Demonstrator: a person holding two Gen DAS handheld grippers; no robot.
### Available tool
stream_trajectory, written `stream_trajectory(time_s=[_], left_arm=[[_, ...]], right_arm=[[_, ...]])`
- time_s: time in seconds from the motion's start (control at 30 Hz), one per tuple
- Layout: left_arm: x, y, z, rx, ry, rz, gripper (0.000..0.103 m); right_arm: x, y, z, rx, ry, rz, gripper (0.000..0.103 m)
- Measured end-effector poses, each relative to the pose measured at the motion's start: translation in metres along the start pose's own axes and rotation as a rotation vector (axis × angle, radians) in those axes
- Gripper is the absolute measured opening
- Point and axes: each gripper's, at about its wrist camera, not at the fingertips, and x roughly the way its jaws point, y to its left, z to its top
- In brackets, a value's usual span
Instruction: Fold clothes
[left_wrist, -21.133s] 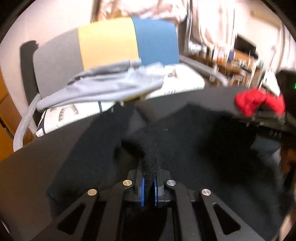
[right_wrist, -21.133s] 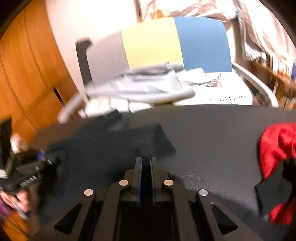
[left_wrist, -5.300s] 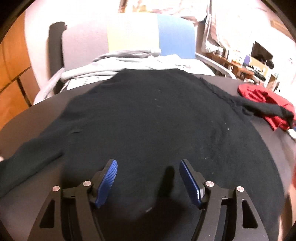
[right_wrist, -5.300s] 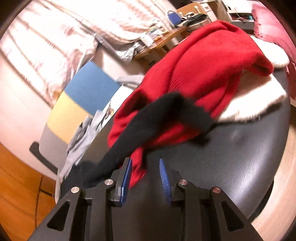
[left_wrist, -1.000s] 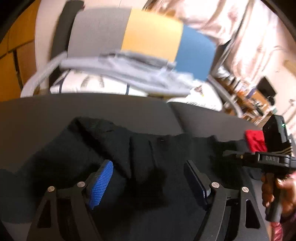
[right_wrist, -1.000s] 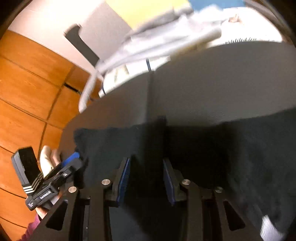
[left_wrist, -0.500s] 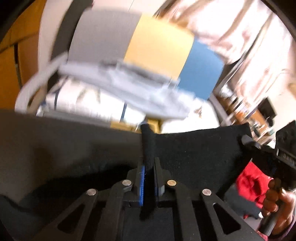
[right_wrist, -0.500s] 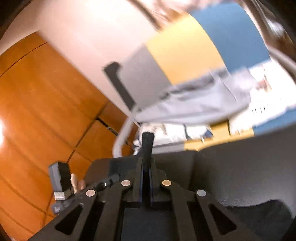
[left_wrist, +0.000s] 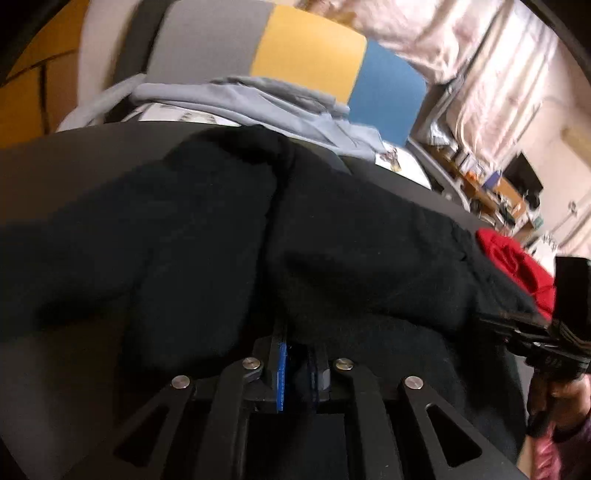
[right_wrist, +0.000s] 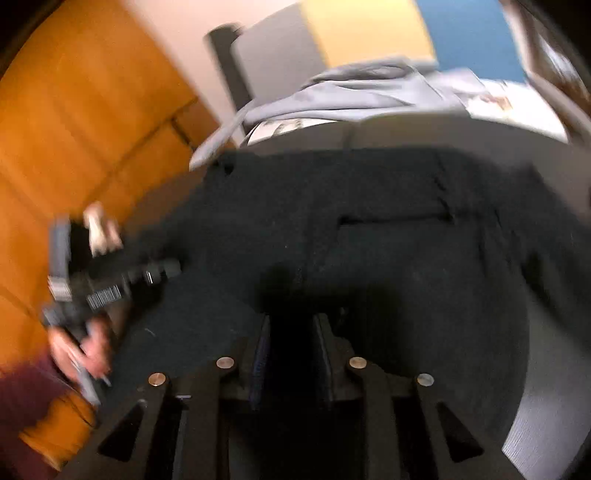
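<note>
A black sweater (left_wrist: 332, 240) lies bunched on the dark round table (left_wrist: 55, 155). My left gripper (left_wrist: 297, 363) is shut on a fold of the black sweater, which drapes over its fingers. In the right wrist view the black sweater (right_wrist: 388, 251) is spread flat, and my right gripper (right_wrist: 291, 354) sits low on it with the jaws a little apart and dark cloth between them. The left gripper (right_wrist: 110, 284) shows at the left there, and the right gripper body (left_wrist: 546, 350) at the right edge of the left view.
A red garment (left_wrist: 517, 258) lies on the table's right side. Behind the table stands a grey, yellow and blue chair (left_wrist: 306, 48) with grey clothes (left_wrist: 240, 96) piled on it. Orange wood panels (right_wrist: 74, 129) are to the left.
Both grippers have come down from holding the sweater edge up in the air to the table. The sweater now lies folded over itself. The right jaws have parted a little.
</note>
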Motion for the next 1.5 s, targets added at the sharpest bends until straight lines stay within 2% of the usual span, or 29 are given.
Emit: stream_trajectory(time_s=[0.07,0.13,0.2,0.27,0.33,0.4,0.43,0.47,0.57,0.7,0.8,0.9,0.97,1.03,1.13,1.2,1.23,1.3,1.4,1.43,1.47,1.5], left_arm=[[-0.006,0.006,0.003,-0.045,-0.002,-0.001,0.011],[-0.009,0.01,0.011,-0.099,-0.013,-0.02,0.016],[-0.003,0.007,0.018,-0.14,-0.015,-0.014,0.036],[0.003,0.002,0.023,-0.165,-0.022,0.002,0.046],[0.009,-0.003,0.022,-0.165,-0.043,0.025,0.046],[0.012,-0.006,0.017,-0.175,-0.071,0.028,0.047],[0.013,-0.005,0.011,-0.189,-0.091,0.009,0.049],[0.013,-0.005,0.006,-0.204,-0.111,-0.01,0.056],[0.01,0.001,-0.004,-0.223,-0.162,-0.068,0.06],[0.01,0.02,-0.007,-0.323,-0.198,-0.182,0.06],[0.011,0.018,-0.002,-0.329,-0.208,-0.183,0.06],[0.014,0.017,-0.002,-0.327,-0.211,-0.187,0.061],[0.014,0.021,-0.002,-0.342,-0.217,-0.208,0.061],[0.014,0.026,-0.002,-0.363,-0.224,-0.235,0.061],[0.009,0.037,0.0,-0.429,-0.218,-0.285,0.063],[0.002,0.048,0.004,-0.506,-0.228,-0.331,0.072],[0.003,0.046,0.008,-0.503,-0.222,-0.323,0.075],[0.009,0.035,0.018,-0.458,-0.202,-0.28,0.081],[0.019,0.018,0.033,-0.39,-0.172,-0.215,0.08],[0.022,0.013,0.038,-0.367,-0.162,-0.193,0.08],[0.025,0.007,0.043,-0.345,-0.152,-0.172,0.08],[0.028,0.002,0.048,-0.322,-0.142,-0.15,0.08]], right_arm=[[-0.002,-0.014,0.007,0.101,-0.041,0.027,0.025],[0.006,-0.031,0.019,0.215,-0.045,0.056,0.027],[0.021,-0.052,0.03,0.372,-0.031,0.118,0.031],[0.04,-0.071,0.036,0.516,-0.02,0.185,0.031],[0.055,-0.087,0.04,0.641,-0.044,0.267,0.028],[0.067,-0.095,0.047,0.709,-0.072,0.349,0.028],[0.07,-0.096,0.053,0.701,-0.072,0.337,0.027],[0.072,-0.095,0.059,0.678,-0.067,0.305,0.017],[0.078,-0.093,0.08,0.608,-0.056,0.2,0.006],[0.081,-0.089,0.123,0.509,-0.138,0.075,0.004],[0.088,-0.083,0.148,0.397,-0.19,-0.043,0.004],[0.082,-0.081,0.143,0.426,-0.159,-0.002,0.01],[0.072,-0.074,0.133,0.44,-0.152,0.042,0.025],[0.051,-0.067,0.116,0.435,-0.159,0.081,0.028],[0.041,-0.062,0.101,0.436,-0.093,0.08,0.031],[0.041,-0.061,0.095,0.435,-0.051,0.081,0.031],[0.047,-0.061,0.096,0.433,-0.037,0.078,0.032],[0.057,-0.063,0.098,0.432,-0.02,0.07,0.032],[0.077,-0.065,0.104,0.433,-0.026,0.095,0.032],[0.08,-0.064,0.108,0.418,-0.028,0.104,0.017],[0.082,-0.062,0.115,0.401,-0.029,0.09,0.009],[0.08,-0.062,0.121,0.393,-0.051,0.08,0.009]])
